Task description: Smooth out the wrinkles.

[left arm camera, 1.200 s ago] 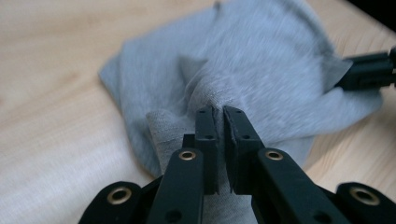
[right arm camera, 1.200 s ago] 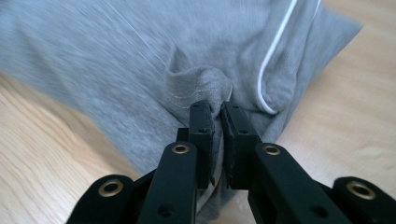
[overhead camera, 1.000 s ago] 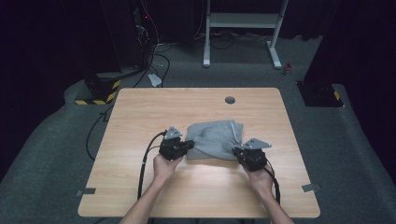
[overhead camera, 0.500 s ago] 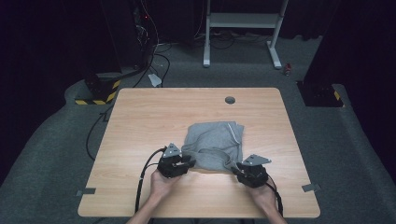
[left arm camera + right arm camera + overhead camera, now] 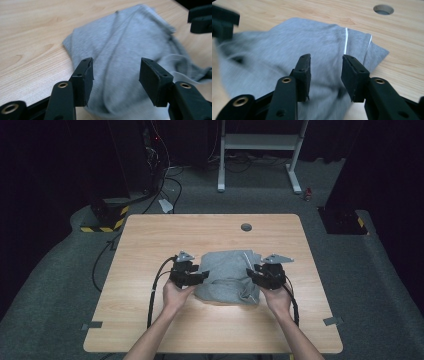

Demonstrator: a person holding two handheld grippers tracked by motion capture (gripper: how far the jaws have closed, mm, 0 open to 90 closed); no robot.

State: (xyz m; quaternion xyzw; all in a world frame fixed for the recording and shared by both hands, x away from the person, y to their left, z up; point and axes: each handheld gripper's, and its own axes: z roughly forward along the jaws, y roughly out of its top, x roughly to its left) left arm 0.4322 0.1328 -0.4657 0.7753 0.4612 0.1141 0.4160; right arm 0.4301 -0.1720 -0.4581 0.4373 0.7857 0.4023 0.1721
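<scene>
The wooden surface (image 5: 150, 250) stood on a grey carpet (image 5: 65, 285) in a dark room. A round hole (image 5: 246, 227) was cut near its far edge, a little right of the middle. On the floor past the far left corner sat a dark box with yellow and black stripes (image 5: 102, 222), with black cables (image 5: 170, 182) trailing around it. Farther back stood the white frame (image 5: 260, 145) of another desk, and a small red thing (image 5: 307, 195) lay beside its right foot. Grey tape strips (image 5: 91, 325) held the carpet near both near corners.
</scene>
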